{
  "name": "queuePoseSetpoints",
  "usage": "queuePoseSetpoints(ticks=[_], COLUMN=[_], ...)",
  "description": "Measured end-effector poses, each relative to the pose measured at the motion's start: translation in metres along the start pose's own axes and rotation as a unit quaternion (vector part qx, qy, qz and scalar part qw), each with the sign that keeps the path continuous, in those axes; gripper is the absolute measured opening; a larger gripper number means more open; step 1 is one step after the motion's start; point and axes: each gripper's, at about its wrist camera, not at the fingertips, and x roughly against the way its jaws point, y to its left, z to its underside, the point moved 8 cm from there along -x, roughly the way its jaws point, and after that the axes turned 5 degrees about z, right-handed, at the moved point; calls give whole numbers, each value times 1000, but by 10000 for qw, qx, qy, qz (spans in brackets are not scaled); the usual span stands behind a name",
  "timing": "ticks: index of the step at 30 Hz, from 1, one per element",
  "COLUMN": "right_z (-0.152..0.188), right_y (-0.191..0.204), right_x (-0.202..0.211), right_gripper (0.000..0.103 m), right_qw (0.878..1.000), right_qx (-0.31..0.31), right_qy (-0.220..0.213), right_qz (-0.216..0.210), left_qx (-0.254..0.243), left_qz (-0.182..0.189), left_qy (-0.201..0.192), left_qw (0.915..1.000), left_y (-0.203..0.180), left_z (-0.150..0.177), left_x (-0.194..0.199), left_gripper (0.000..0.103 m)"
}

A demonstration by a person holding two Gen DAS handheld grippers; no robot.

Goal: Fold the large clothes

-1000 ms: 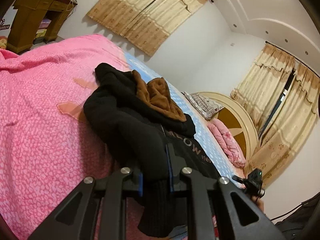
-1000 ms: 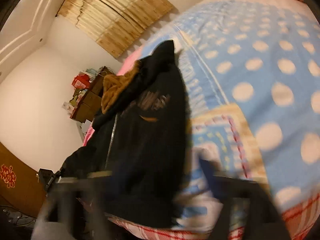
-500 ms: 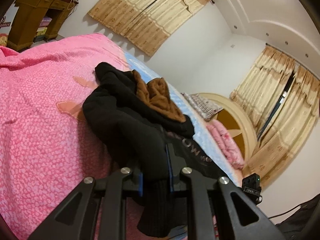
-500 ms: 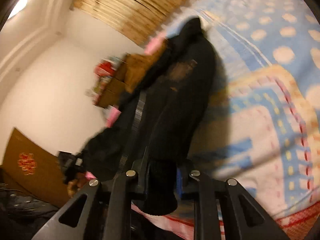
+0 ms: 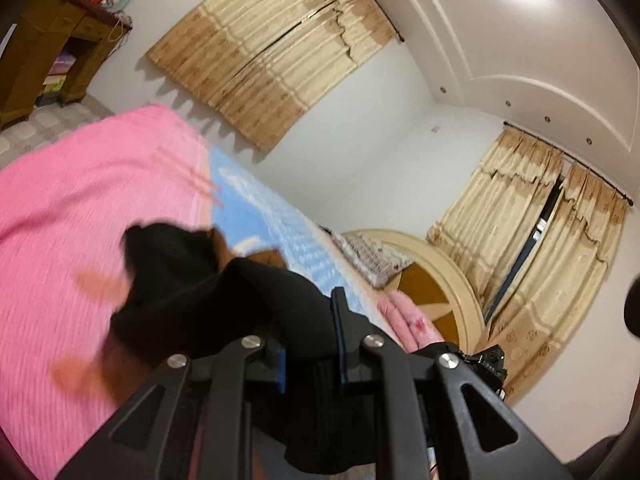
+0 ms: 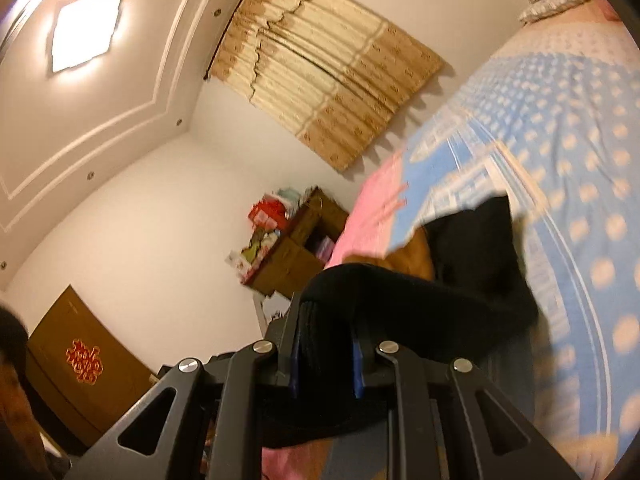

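Both sets of tongs are pinching the same garment: the left tongs (image 5: pixel 308 344) are closing narrowly on a ribbed black hem or cuff, and the right tongs (image 6: pixel 325 350) are gripping another ribbed edge of it in the same way. The thing in question, a black jacket (image 5: pixel 208 280) with a brown fleece lining (image 6: pixel 412 256), is hanging partly raised from these two grips, while its far end (blurred in both views) is trailing down onto the bed, about where the pink bedspread (image 5: pixel 80 208) is meeting the blue dotted blanket (image 6: pixel 560 140). Judging by this, the person is carrying the held edge up and over toward the far end to make a fold. To do it well, the two grips should be travelling level and evenly spaced, keeping the edge taut between them so the heavy cloth is not sagging or twisting, and the edge should be lowered squarely onto the part lying on the bed before either pinch is let go. As for counting: one jacket, two tongs, one bed with two covers showing, two curtained windows (image 5: pixel 272 52) in the left view, a wooden cabinet (image 6: pixel 304 240) and a ceiling light (image 6: pixel 84 32).
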Motion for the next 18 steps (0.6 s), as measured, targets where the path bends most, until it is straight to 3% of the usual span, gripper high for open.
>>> queuePoseSetpoints(ticks=[4,8,12,15,18], right_z=[-50,-94,-115,-119,-115], right_y=[-4,-22,-63,-103,-151], right_x=[-34,-81,-138,-179,-224], right_gripper=[19,19,19,19,29], right_qw=[9998,9991,9965,9915,9809], right_qx=[-150,-231,-359,-332,-335], right_qy=[-89,-64,112,353,730], right_qz=[73,341,753,1210,1769], left_qx=[-3,23,167,453,897], left_qz=[9,-222,-584,-1144,-1492], left_qy=[-80,99,455,789,1101], left_qw=[10000,9997,9971,9893,9786], left_y=[13,50,105,156,191], left_z=[-42,-64,-65,-55,-40], left_x=[-34,-74,-110,-136,-152], left_gripper=[18,18,18,23,26])
